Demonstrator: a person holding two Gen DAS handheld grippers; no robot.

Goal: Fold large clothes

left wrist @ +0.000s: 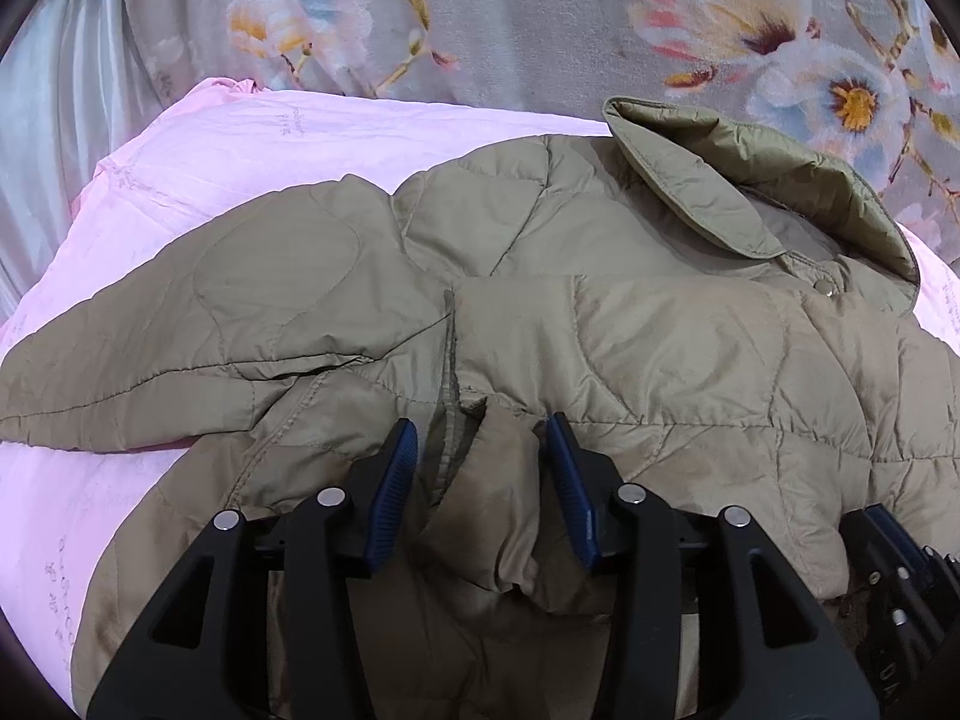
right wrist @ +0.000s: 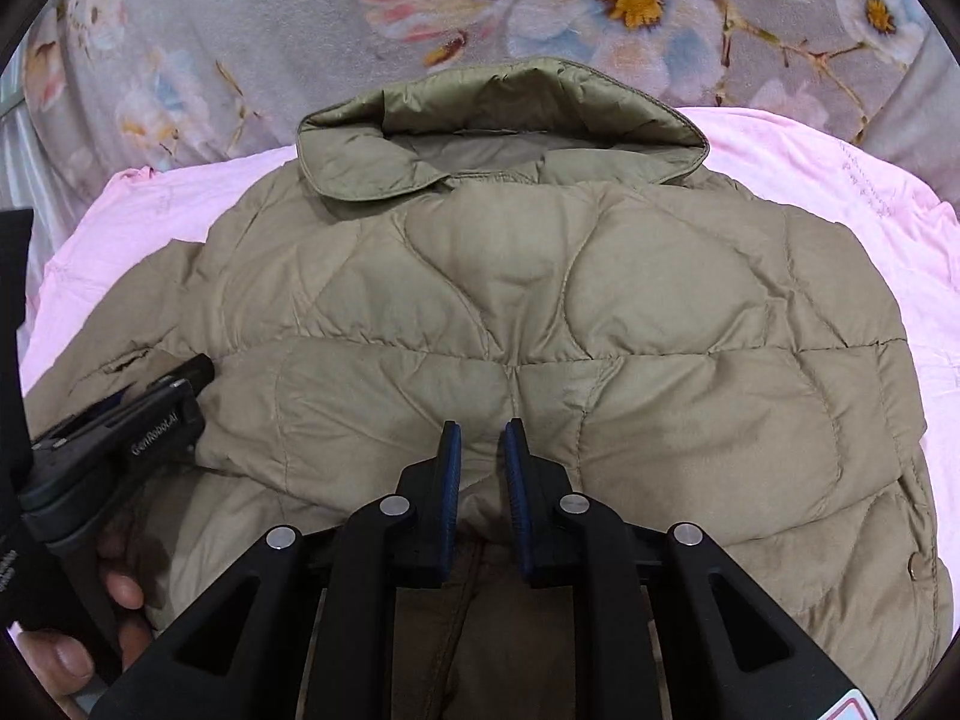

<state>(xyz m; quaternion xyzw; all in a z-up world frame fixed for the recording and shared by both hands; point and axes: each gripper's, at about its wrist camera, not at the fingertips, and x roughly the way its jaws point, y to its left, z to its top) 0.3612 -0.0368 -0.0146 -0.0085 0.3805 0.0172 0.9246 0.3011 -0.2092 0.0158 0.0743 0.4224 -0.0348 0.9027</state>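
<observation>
Puffy tan jacket (right wrist: 540, 312) spread flat on pink sheet (left wrist: 252, 150), collar (right wrist: 498, 120) up by flowery blanket (right wrist: 252, 18). Left gripper (left wrist: 480, 444) open, bunched fold between fingers, not squeezed. Right gripper (right wrist: 482, 450) nearly closed, small gap, above jacket middle, holding nothing
</observation>
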